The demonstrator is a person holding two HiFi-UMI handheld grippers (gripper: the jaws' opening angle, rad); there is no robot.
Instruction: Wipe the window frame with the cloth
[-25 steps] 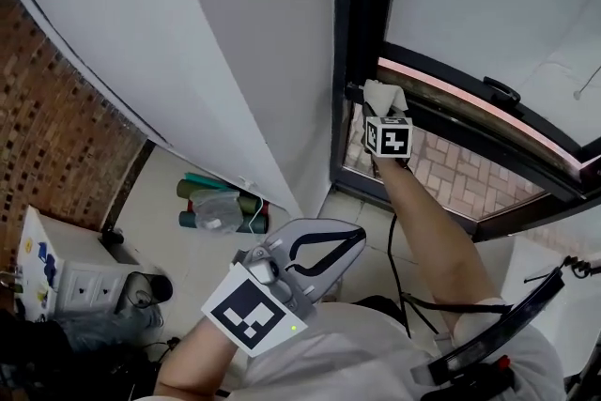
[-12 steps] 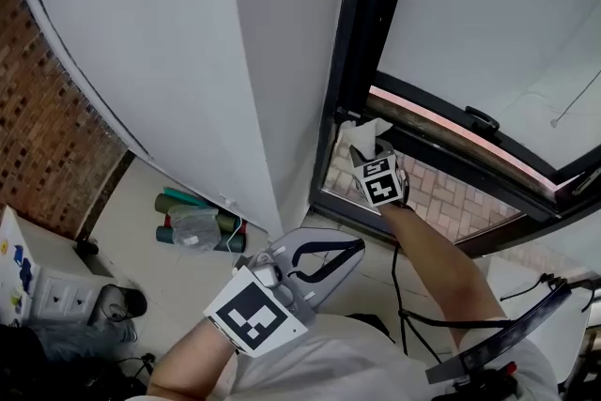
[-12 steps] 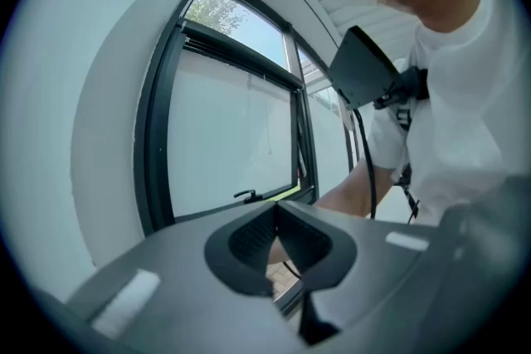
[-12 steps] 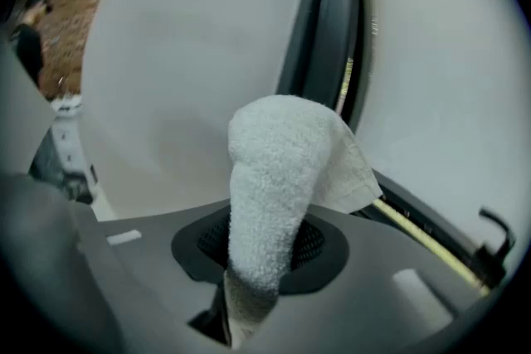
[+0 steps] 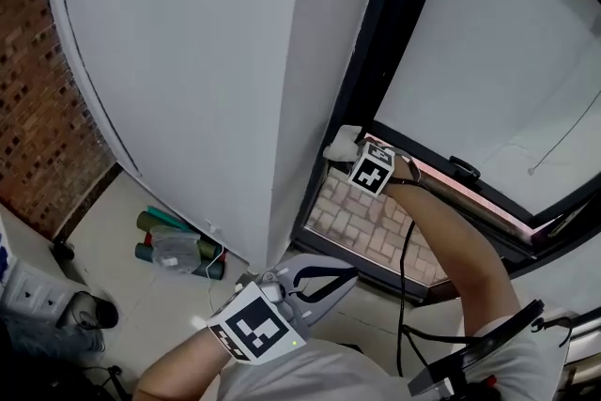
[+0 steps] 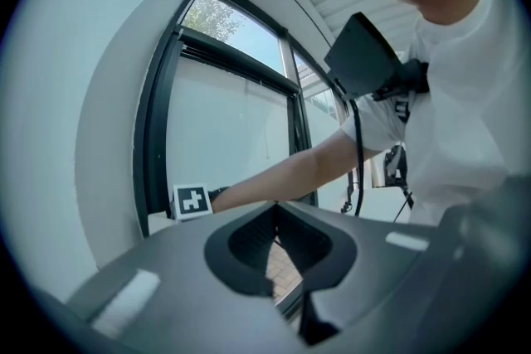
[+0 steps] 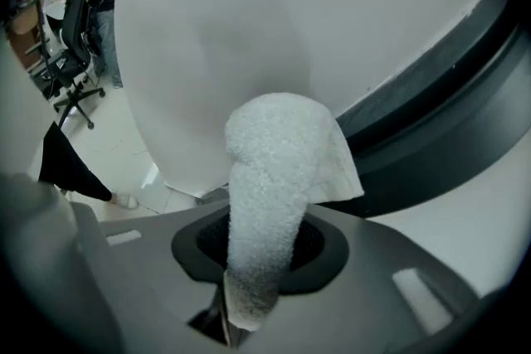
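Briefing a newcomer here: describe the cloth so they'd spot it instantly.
Find the black window frame beside the white wall. At its lower corner the right tongs grip the cloth. It is the only soft, fluffy thing there.

Pinched end of cloth (image 7: 278,170) hidden within right hand-held gripper (image 7: 236,307)

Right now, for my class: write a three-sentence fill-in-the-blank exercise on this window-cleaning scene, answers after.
The right gripper is shut on a white ____.
It holds this up at the dark window ____.
The left gripper is shut on ____.
Missing words: cloth; frame; nothing.
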